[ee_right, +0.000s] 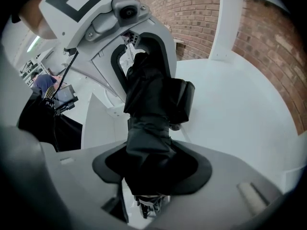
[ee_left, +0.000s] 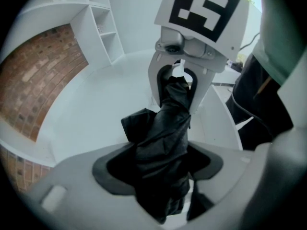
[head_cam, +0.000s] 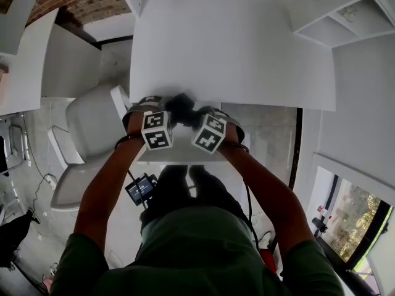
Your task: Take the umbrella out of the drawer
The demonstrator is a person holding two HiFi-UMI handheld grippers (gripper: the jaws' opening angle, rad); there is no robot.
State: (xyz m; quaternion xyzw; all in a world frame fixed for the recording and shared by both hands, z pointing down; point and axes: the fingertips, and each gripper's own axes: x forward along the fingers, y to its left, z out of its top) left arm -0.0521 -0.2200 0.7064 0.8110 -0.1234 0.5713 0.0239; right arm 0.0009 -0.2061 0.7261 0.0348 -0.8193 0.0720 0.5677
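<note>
Black umbrella (ee_left: 163, 128), folded: I grip one end w/ L gripper (ee_left: 160, 174), other w/ R gripper (ee_right: 152, 169), prob. to keep it level, fabric bundled.

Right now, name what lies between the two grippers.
A folded black umbrella bridges them, one end clamped in the left gripper, the other in the right gripper; both gripper views show it.

A white table (head_cam: 234, 42) is standing near a red brick wall (head_cam: 80, 2), with white shelving (head_cam: 345, 11) standing beside it. A white chair (head_cam: 86, 134) is sitting on the pale floor (head_cam: 271, 134). Daylight is entering through a window (head_cam: 352, 221).
</note>
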